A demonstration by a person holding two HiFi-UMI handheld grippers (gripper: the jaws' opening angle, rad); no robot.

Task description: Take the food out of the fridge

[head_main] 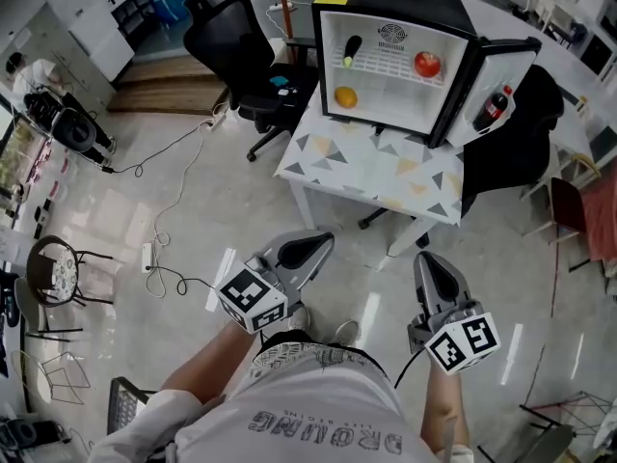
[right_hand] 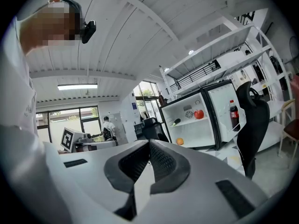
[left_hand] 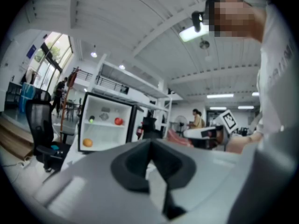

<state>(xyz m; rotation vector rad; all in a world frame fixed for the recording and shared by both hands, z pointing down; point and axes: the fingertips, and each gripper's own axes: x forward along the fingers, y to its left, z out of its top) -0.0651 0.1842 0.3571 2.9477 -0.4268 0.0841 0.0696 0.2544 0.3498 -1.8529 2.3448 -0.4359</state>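
Observation:
A small black fridge [head_main: 386,37] stands open on a table far ahead of me. Its shelf holds a dark eggplant [head_main: 352,50] and a red tomato [head_main: 427,64]. An orange [head_main: 345,96] lies on the fridge floor, and a cola bottle [head_main: 492,107] stands in the door. My left gripper [head_main: 313,249] and right gripper [head_main: 431,268] are both held low in front of my body, pointing toward the fridge, shut and empty. The fridge [left_hand: 105,125] shows small beyond the shut left gripper [left_hand: 150,143]. In the right gripper view the fridge [right_hand: 196,120] also stands far past the shut right gripper [right_hand: 150,143].
The table [head_main: 376,167] has a triangle-patterned top. A black office chair [head_main: 241,46] stands left of it, and another dark chair [head_main: 521,133] right, behind the fridge door. A power strip with cables [head_main: 147,256] lies on the glossy floor at left, near a round stool [head_main: 58,268].

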